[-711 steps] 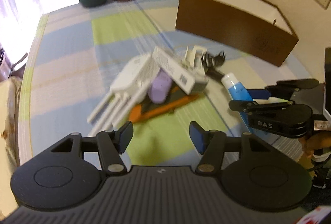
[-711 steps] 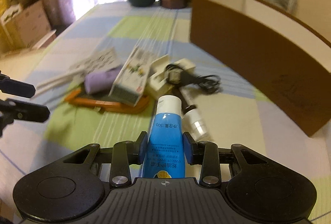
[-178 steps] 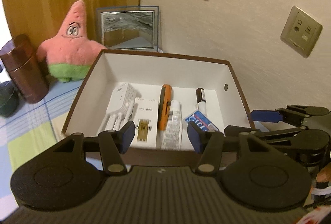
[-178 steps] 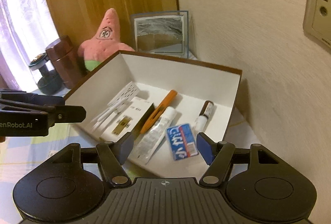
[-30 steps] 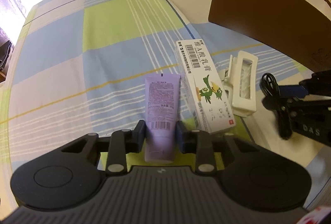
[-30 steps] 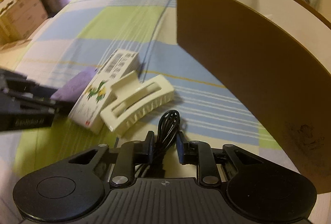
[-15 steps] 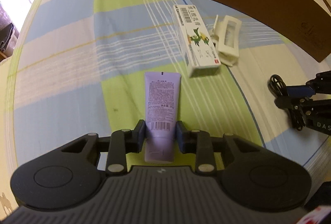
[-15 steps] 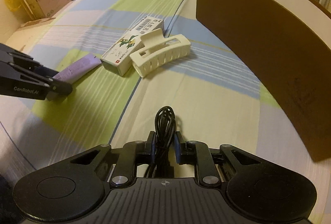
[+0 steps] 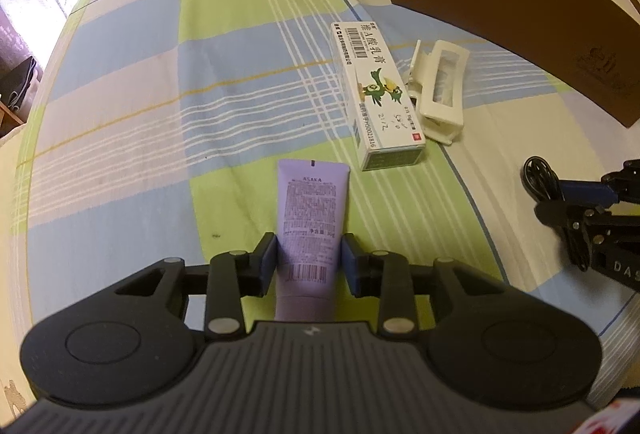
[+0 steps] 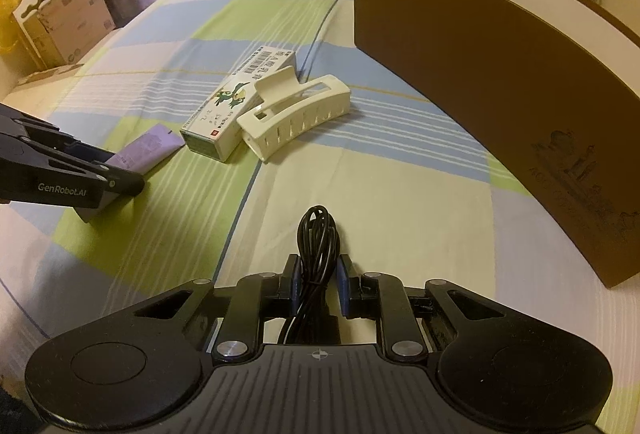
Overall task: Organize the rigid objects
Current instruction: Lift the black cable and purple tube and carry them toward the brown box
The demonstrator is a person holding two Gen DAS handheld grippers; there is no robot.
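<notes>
Over checked cloth: left hand-held gripper (image 9: 308,260) clamps purple tube (image 9: 312,205); right hand-held gripper (image 10: 319,284) clamps black cable (image 10: 318,238).

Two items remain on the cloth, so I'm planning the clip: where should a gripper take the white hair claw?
Grip the hair claw across its long slotted body, coming from above. It lies on its side touching the ointment box, so the box-side finger has little room.

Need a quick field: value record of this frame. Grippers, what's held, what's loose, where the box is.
left gripper: shut on purple tube
right gripper: shut on black cable
loose on bedspread: white carton, cream hair claw
carton vs claw: side by side, touching
brown box: beyond the loose items, contents hidden here
</notes>
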